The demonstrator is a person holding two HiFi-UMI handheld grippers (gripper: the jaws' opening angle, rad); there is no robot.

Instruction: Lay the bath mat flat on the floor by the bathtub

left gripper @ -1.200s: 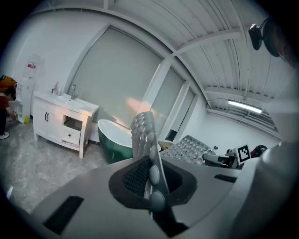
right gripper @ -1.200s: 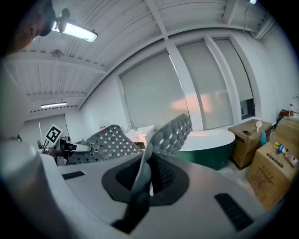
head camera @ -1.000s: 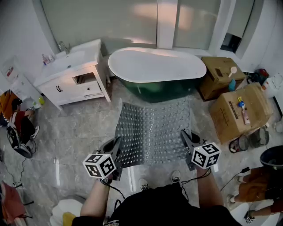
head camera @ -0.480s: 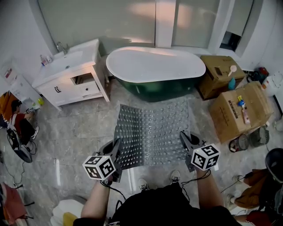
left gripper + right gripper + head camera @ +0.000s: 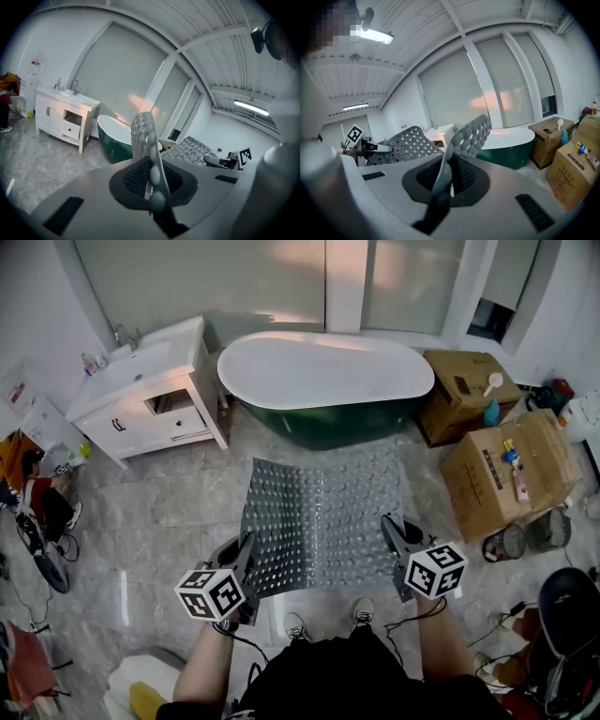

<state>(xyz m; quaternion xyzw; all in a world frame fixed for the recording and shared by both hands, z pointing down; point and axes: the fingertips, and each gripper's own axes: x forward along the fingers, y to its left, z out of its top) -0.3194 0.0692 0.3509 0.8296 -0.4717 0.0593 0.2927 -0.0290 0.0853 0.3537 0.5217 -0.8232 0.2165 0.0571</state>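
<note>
A grey, bumpy bath mat (image 5: 323, 521) hangs spread out between my two grippers, above the marble floor in front of the green-and-white bathtub (image 5: 326, 381). My left gripper (image 5: 246, 565) is shut on the mat's near left corner, and my right gripper (image 5: 392, 538) is shut on its near right corner. In the left gripper view the mat edge (image 5: 147, 154) stands pinched between the jaws. The right gripper view shows the perforated mat (image 5: 464, 140) clamped the same way, with the bathtub (image 5: 508, 145) beyond.
A white vanity cabinet (image 5: 150, 395) stands left of the tub. Cardboard boxes (image 5: 502, 470) are stacked to the right. A person (image 5: 37, 502) crouches at the far left, and a dark bin (image 5: 567, 601) sits at the lower right. My shoes (image 5: 328, 620) are below the mat.
The view has shifted slightly; the mat and both grippers hold nearly the same pose. A person at the lower right has moved out of view.
</note>
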